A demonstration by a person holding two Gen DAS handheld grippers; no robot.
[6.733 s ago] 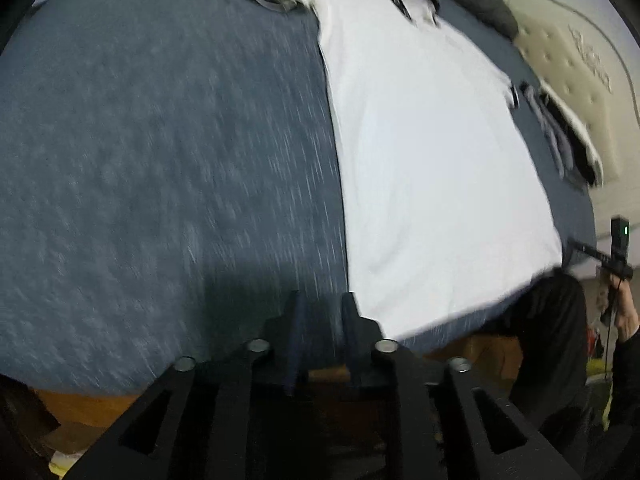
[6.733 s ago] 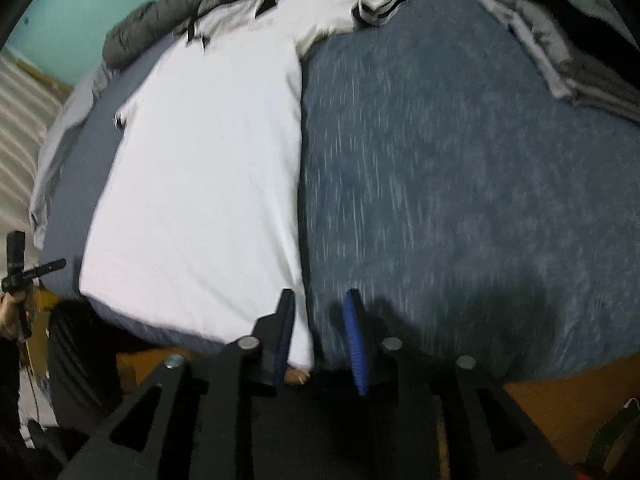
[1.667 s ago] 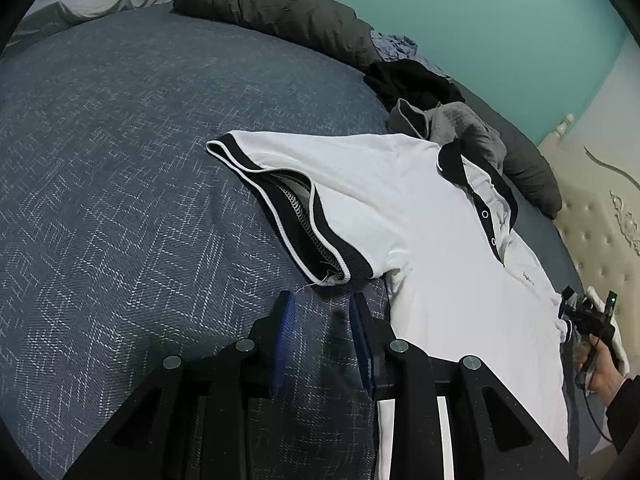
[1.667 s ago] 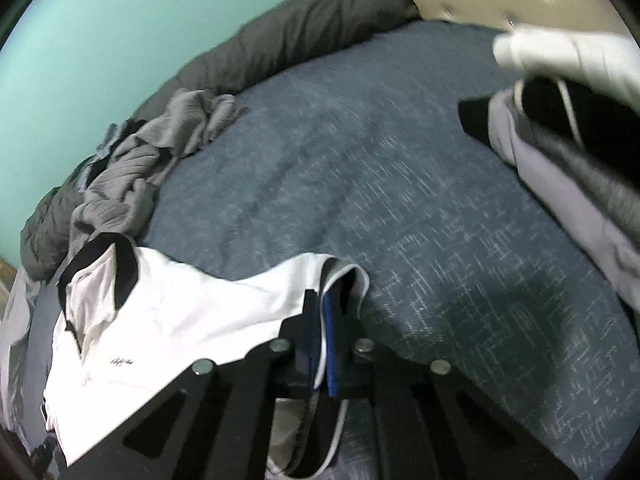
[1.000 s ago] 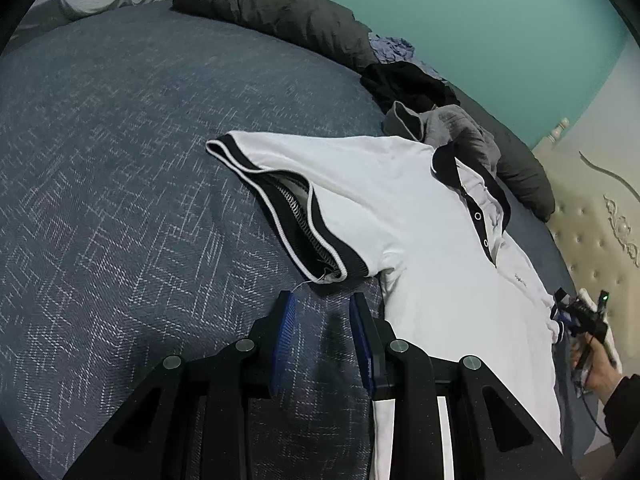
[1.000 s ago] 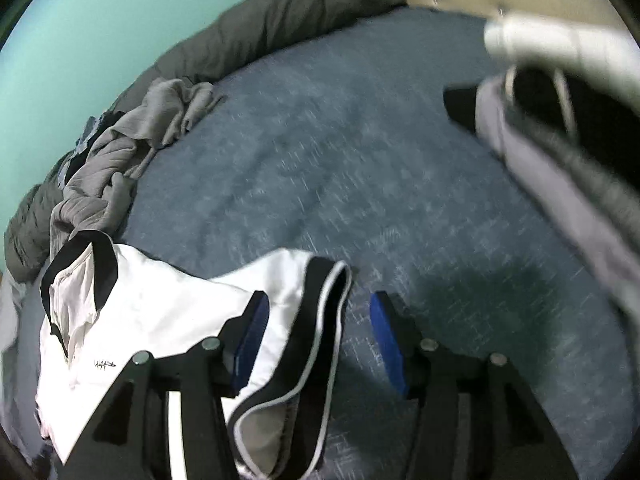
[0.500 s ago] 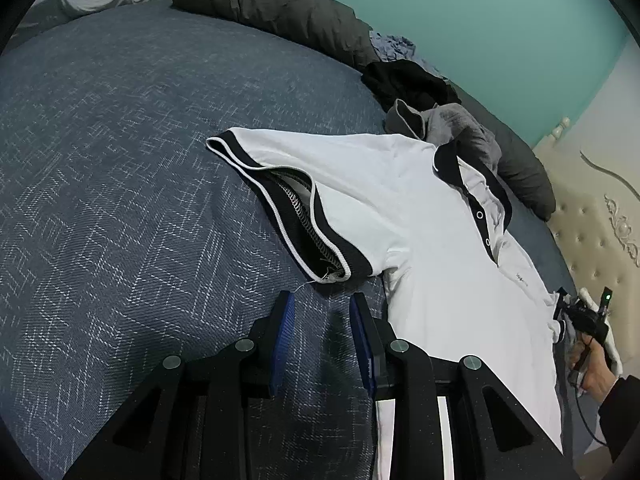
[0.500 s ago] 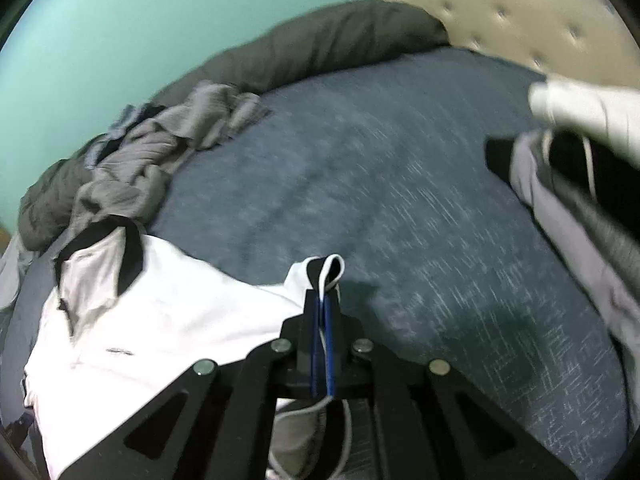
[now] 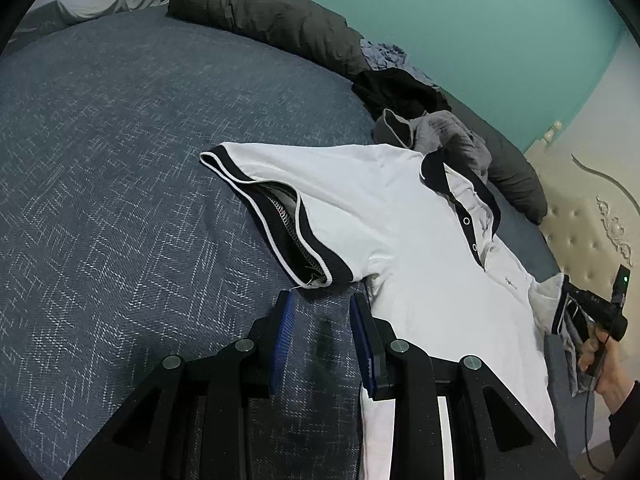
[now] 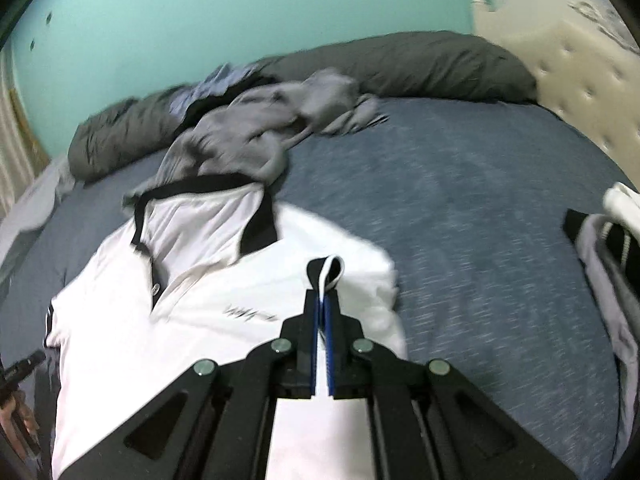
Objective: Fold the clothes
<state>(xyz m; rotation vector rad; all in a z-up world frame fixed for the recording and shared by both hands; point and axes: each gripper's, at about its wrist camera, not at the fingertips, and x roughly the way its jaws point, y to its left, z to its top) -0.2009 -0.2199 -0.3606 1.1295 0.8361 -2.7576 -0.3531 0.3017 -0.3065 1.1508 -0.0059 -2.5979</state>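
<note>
Your right gripper (image 10: 322, 300) is clenched on the polo shirt (image 10: 192, 320) sleeve cuff (image 10: 329, 272); your left gripper (image 9: 322, 308) hangs released just beside the other sleeve (image 9: 280, 200).

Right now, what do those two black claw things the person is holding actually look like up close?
Both are matte black frames with triangular cut-outs and round silver bolt heads. Each ends in two flat fingers lined with ribbed blue pads. That goes for the left gripper and the right gripper alike. From the left camera, the right gripper shows a small green light, a thin black cable below, and a dark sleeve.
</note>
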